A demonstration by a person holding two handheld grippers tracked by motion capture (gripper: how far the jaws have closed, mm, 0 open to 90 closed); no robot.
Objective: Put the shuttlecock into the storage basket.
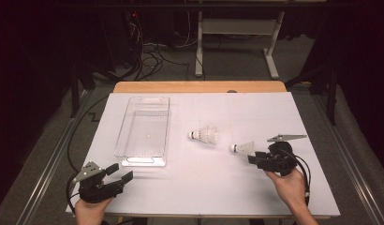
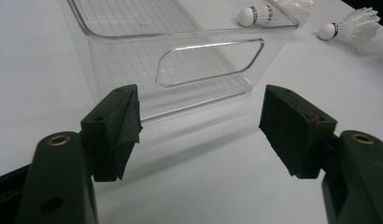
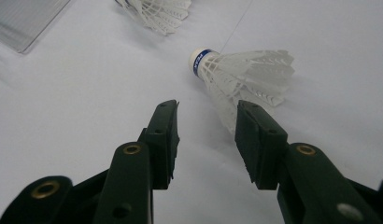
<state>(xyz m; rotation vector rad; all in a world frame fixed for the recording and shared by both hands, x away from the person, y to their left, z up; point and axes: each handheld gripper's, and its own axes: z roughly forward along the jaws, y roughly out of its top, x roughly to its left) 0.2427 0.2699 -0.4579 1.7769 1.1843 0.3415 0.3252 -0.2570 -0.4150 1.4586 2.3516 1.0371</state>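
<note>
Two white feather shuttlecocks lie on their sides on the white table sheet. One shuttlecock rests mid-table. The other shuttlecock lies further right, cork to the left. My right gripper sits just short of it. In the right gripper view the jaws of the right gripper stand apart with nothing between them; that shuttlecock lies just ahead, its skirt edge close to the right-hand jaw tip. My left gripper rests open at the near left corner. Its jaws face the clear bin.
A clear plastic bin with cut-out handles stands left of centre, nothing inside; its near wall faces the left gripper. Both shuttlecocks show beyond it. A wooden table edge runs along the back.
</note>
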